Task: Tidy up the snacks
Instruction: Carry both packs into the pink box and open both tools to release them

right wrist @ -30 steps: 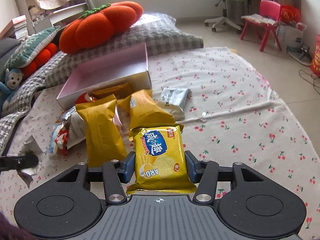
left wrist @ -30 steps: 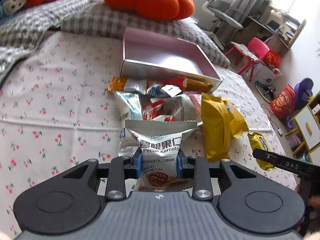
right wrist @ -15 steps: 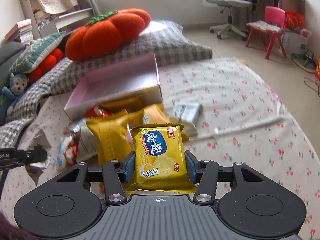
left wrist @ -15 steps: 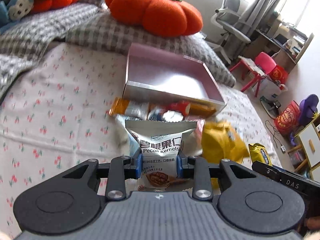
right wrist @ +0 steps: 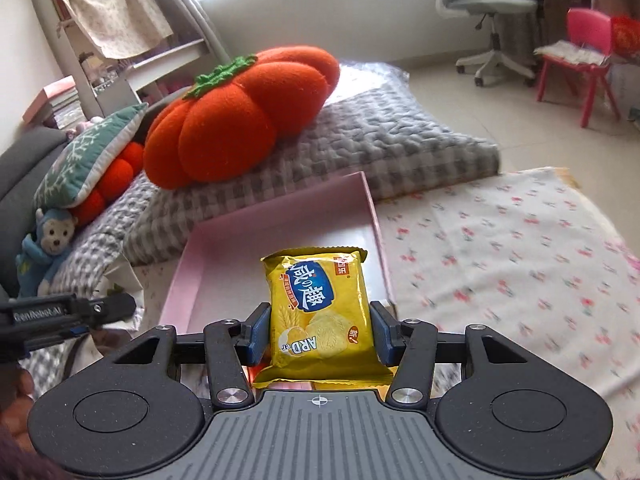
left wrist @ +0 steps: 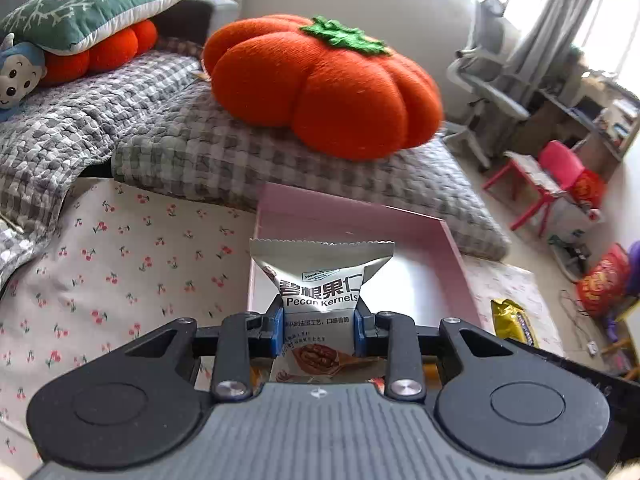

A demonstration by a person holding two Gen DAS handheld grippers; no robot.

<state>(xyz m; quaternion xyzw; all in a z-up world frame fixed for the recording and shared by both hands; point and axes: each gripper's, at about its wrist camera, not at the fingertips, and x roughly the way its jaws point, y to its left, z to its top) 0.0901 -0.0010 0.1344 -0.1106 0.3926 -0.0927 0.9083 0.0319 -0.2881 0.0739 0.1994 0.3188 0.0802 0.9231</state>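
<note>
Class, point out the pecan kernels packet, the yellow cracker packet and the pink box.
pecan kernels packet (left wrist: pixel 320 296), left wrist view, printed front.
yellow cracker packet (right wrist: pixel 320 312), right wrist view, printed front.
pink box (right wrist: pixel 236 236), right wrist view, inner floor.

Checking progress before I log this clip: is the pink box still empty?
Apparently empty: the pink box shows only bare floor in both views; its near edge is hidden behind the held packets.
</note>
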